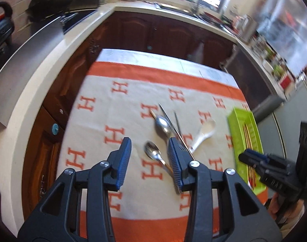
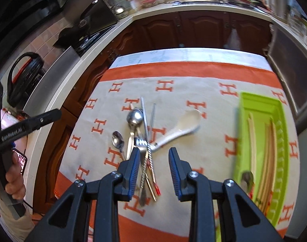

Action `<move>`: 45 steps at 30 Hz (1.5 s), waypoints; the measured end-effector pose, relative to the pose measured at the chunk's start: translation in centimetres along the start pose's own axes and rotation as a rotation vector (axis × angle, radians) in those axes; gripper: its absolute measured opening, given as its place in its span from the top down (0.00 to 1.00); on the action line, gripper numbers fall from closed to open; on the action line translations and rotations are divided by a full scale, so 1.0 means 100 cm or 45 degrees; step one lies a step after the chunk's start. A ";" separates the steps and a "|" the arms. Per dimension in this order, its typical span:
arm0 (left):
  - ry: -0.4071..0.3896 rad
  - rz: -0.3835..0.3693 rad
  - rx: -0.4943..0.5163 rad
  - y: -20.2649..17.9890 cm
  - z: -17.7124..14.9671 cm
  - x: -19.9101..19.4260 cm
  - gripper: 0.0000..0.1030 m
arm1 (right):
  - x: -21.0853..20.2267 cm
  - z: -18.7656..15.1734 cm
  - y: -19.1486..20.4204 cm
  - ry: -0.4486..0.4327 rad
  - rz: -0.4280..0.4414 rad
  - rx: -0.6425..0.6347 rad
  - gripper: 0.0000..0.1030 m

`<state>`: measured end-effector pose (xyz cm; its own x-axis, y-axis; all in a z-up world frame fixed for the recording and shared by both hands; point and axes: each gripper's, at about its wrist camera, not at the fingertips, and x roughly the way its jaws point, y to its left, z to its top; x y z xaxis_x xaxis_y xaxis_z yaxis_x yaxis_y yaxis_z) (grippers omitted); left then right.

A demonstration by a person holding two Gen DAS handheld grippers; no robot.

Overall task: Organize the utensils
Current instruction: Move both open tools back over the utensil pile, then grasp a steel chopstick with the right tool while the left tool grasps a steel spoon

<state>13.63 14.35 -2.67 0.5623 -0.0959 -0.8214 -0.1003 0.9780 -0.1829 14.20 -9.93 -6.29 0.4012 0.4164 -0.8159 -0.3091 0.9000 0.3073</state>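
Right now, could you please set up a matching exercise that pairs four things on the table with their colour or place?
Things:
1. soup spoon
2. tray
3. small spoon
4. tablecloth

Descriptions:
A. lime green
B. white ceramic
C. cream with orange letters
D. metal, leftmost in the pile

Pairs: 1-B, 2-A, 3-D, 4-C

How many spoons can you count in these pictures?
4: a white spoon on the cloth, a large metal spoon and a small one in the pile, one in the green tray. The pile may hide others.
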 end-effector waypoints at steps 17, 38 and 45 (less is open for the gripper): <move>0.278 -0.087 -0.090 -0.005 0.006 0.128 0.66 | 0.130 0.046 0.019 0.299 0.083 -0.117 0.85; 0.337 -0.150 -0.098 -0.009 -0.005 0.163 0.66 | 0.126 0.043 -0.009 0.246 0.163 0.012 0.94; 0.315 -0.242 -0.124 -0.019 -0.010 0.172 0.66 | 0.099 0.037 -0.022 0.172 0.244 0.089 0.94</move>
<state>22.65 10.70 -17.01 0.3633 -0.3288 -0.8717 -0.0973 0.9171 -0.3865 22.07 -7.27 -13.23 0.2205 0.5639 -0.7959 -0.3061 0.8147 0.4925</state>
